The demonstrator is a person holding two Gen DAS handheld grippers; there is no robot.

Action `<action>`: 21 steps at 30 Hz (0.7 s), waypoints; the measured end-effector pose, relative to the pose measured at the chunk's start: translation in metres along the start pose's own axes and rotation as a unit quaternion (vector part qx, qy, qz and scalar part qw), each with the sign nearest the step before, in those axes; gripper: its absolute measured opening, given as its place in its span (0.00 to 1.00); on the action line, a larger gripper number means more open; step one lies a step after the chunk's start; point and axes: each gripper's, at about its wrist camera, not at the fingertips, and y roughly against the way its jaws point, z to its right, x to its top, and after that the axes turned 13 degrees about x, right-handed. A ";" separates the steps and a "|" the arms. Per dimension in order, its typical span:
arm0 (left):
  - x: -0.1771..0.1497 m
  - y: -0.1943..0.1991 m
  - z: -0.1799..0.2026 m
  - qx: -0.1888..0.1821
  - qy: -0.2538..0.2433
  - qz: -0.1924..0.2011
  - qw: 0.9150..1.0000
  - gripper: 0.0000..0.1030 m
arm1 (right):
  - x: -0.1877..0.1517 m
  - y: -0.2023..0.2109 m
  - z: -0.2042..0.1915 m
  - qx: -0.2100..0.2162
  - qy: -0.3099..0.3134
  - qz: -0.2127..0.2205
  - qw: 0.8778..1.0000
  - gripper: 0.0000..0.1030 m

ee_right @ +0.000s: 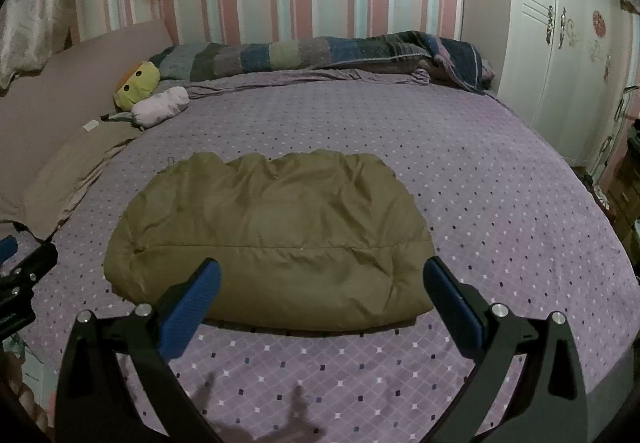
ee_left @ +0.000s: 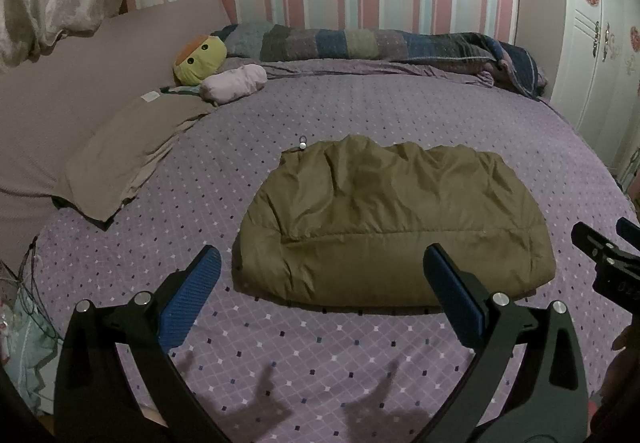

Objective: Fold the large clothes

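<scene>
Headboard side: a tan pillow [ee_left: 120, 159] lies flat at the bed's left edge, with a yellow-green plush toy [ee_left: 200, 59] and a small pale pink cushion [ee_left: 233, 82] touching each other just behind it.
Left gripper [ee_left: 322, 275]: blue-padded fingers [ee_left: 192, 299] spread wide, holding nothing, hovering above the bedspread just in front of the jacket's near-left corner.
Jacket [ee_left: 392, 219]: an olive padded garment, folded into a thick rounded bundle, lying in the middle of the bed [ee_left: 440, 115]; a stitched seam runs across it near the front edge, and a small metal ring [ee_left: 303, 142] shows at its far-left corner.
Right gripper [ee_right: 322, 283]: fingers [ee_right: 192, 307] likewise spread apart and empty, poised over the near edge of the jacket [ee_right: 272, 227], with the fold showing between them.
Far edge of bed: a striped patchwork quilt [ee_left: 380, 43] is bunched along the wall.
Right side: a white wardrobe [ee_right: 560, 23] with floral decals stands beside the bed.
</scene>
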 end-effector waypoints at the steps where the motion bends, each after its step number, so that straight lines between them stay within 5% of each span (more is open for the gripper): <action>1: 0.000 0.001 0.001 0.001 0.000 0.002 1.000 0.97 | 0.000 0.000 0.001 0.000 0.002 0.000 1.000 0.98; 21: 0.003 0.011 0.003 0.001 -0.001 0.014 1.000 0.97 | 0.001 0.000 -0.002 -0.002 -0.004 0.002 1.000 0.98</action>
